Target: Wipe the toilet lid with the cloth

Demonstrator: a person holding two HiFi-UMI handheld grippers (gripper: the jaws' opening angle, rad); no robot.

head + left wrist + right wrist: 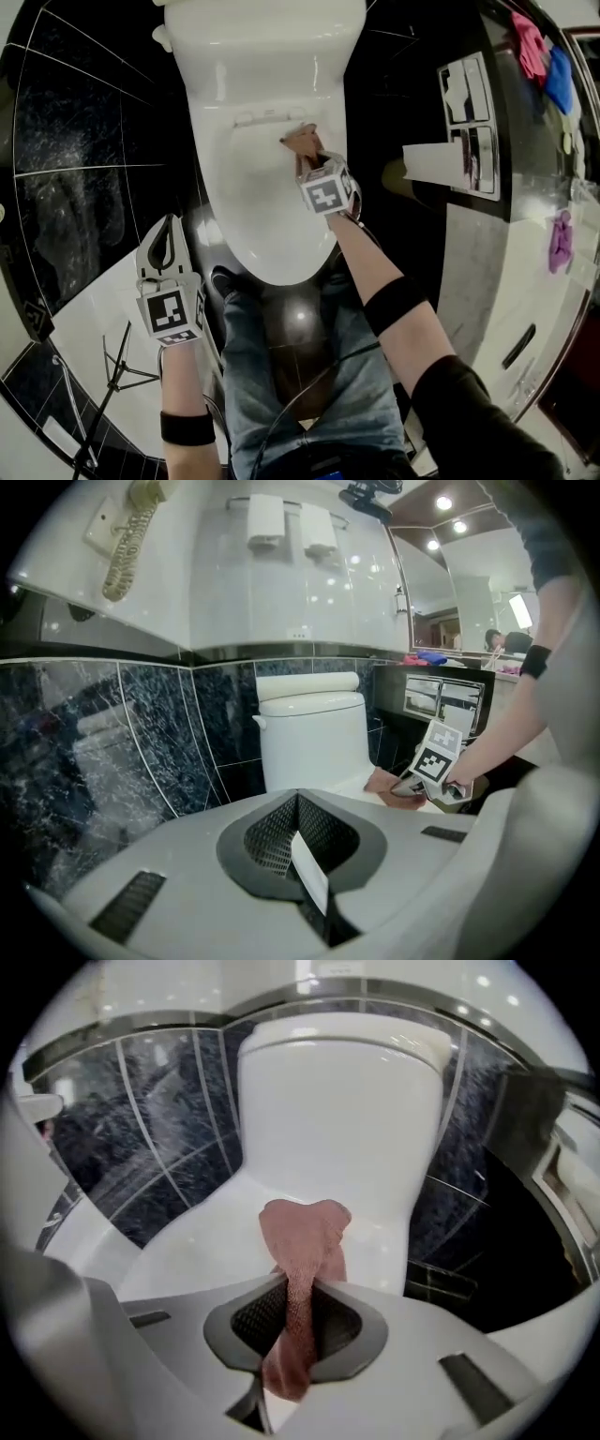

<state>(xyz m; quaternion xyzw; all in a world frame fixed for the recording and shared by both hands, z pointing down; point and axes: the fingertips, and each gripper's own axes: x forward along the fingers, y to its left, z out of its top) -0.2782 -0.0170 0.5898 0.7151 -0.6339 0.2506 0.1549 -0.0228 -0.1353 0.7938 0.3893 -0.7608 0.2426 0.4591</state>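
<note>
Right gripper view showed the right gripper (298, 1321) clamped on a thin fold of the pink cloth (302, 1232), whose bunched end lay just ahead of its jaws on the toilet lid (187, 1251). So narrow a pinch might let the cloth pull free mid-stroke, and the small wad would likely miss much of the lid. The left gripper (167, 239) hung aside, jaws together and empty; the lid's near part was cut off beneath the right gripper's body.

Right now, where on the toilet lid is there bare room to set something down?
The front half of the lid, from the cloth to the near rim, is bare, as is its left side. The back right is crowded: the right tool holds the cloth there.
</note>
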